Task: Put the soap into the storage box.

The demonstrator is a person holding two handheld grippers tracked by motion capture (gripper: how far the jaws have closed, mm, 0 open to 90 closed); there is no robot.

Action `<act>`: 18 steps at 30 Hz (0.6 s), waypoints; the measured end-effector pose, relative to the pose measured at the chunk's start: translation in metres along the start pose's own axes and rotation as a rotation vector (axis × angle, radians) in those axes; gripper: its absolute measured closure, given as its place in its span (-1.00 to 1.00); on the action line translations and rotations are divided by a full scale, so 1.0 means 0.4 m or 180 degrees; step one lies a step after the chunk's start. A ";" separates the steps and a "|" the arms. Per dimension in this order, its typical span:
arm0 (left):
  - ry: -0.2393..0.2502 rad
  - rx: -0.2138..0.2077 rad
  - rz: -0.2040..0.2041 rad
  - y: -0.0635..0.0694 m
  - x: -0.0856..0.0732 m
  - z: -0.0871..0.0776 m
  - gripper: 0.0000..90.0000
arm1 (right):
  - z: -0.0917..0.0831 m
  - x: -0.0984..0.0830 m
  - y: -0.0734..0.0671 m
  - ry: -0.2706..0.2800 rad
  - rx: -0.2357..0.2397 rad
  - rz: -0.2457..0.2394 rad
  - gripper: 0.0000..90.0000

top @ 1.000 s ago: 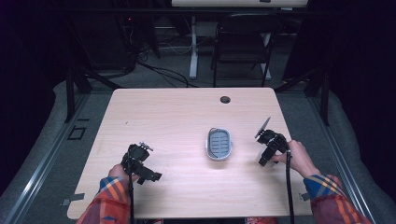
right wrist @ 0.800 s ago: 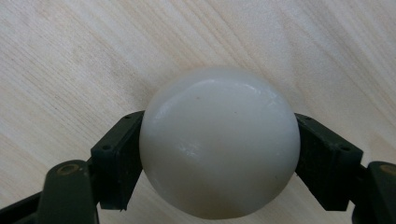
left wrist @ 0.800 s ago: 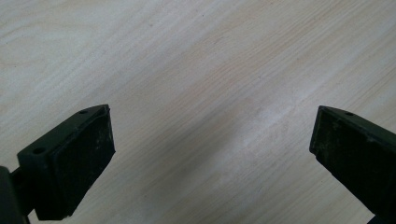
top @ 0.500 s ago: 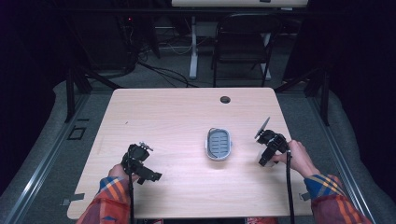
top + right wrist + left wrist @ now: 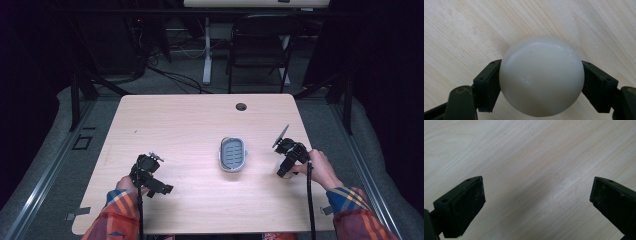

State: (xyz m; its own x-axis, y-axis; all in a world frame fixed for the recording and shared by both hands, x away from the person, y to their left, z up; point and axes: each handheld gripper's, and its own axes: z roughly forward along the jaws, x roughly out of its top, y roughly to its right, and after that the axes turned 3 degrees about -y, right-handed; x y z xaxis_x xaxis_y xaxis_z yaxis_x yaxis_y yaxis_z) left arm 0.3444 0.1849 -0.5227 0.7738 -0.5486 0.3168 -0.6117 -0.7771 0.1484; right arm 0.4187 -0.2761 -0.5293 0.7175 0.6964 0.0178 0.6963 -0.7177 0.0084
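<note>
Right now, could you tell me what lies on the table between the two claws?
In the high view, a grey oval dish lies between the left claw and right claw.

Left tool (image 5: pixel 537 202) gapes; right tool (image 5: pixel 541 82) clamped.

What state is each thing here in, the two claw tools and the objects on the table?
Left gripper: open, holding nothing, over bare table.
Right gripper: shut on a white ball, just above the table.
Grey dish: lying flat mid-table, open side up, untouched.
</note>
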 end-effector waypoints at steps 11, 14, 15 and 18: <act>0.0002 0.0001 -0.0003 0.001 0.000 -0.001 -1.00 | -0.010 -0.002 -0.002 -0.0049 -0.0017 -0.0059 -0.47; 0.0003 -0.0001 -0.0006 0.000 0.000 -0.001 -1.00 | -0.013 -0.001 -0.004 -0.0049 -0.0022 -0.0054 -0.47; 0.0005 0.0000 -0.0005 0.000 0.000 -0.001 -1.00 | -0.017 0.001 -0.005 -0.0070 -0.0035 -0.0058 -0.47; 0.0011 -0.0004 -0.0012 0.001 -0.001 -0.001 -1.00 | -0.020 0.001 -0.007 -0.0017 -0.0021 -0.0050 -0.47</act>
State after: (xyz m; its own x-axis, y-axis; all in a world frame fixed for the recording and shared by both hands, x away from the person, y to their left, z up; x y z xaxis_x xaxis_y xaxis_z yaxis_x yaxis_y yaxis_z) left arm 0.3439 0.1850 -0.5223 0.7756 -0.5445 0.3193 -0.6089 -0.7788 0.1508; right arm 0.4171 -0.2739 -0.5215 0.7065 0.7076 0.0122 0.7074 -0.7066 0.0153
